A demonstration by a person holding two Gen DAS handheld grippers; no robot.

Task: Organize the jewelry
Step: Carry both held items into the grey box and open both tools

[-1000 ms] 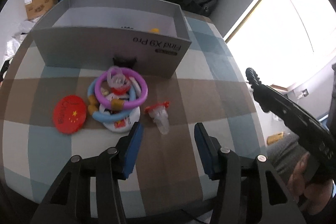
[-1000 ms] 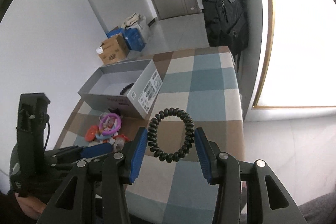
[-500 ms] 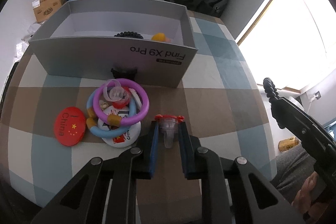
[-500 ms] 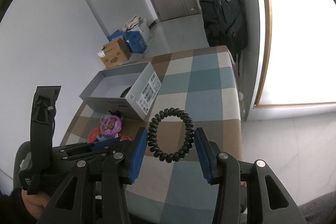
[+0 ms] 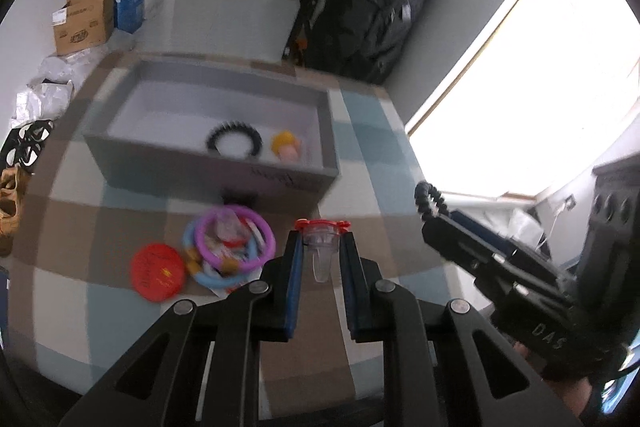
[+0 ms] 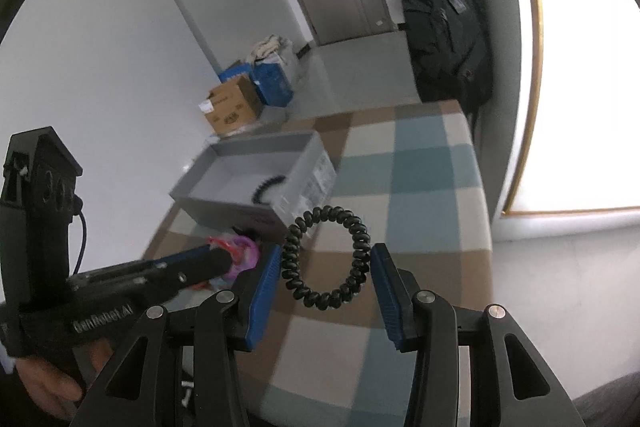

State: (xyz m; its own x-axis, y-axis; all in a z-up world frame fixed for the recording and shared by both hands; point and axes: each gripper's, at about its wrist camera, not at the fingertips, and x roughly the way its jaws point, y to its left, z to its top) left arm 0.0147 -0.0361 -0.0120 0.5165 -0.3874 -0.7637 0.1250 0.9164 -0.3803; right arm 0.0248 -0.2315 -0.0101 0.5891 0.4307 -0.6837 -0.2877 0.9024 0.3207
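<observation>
Both grippers carry a piece above the checked table, near its window-side edge.

The left gripper [image 5: 320, 259] pinches a small clear item with a red rim [image 5: 321, 247] between its blue pads, tilted down and lifted off the table [image 5: 384, 131], with bare cloth between it and the grey box [image 5: 224, 163]. The box sits open, holding a black coil ring [image 5: 234, 143] and a yellow piece [image 5: 285, 145]. The right gripper [image 6: 324, 269] clasps a black spiral hair tie [image 6: 325, 257] across its part-spread jaws, angled down over open table. A pile of coloured rings [image 5: 230, 251] and a red disc [image 5: 158, 271] lie just before the box.
</observation>
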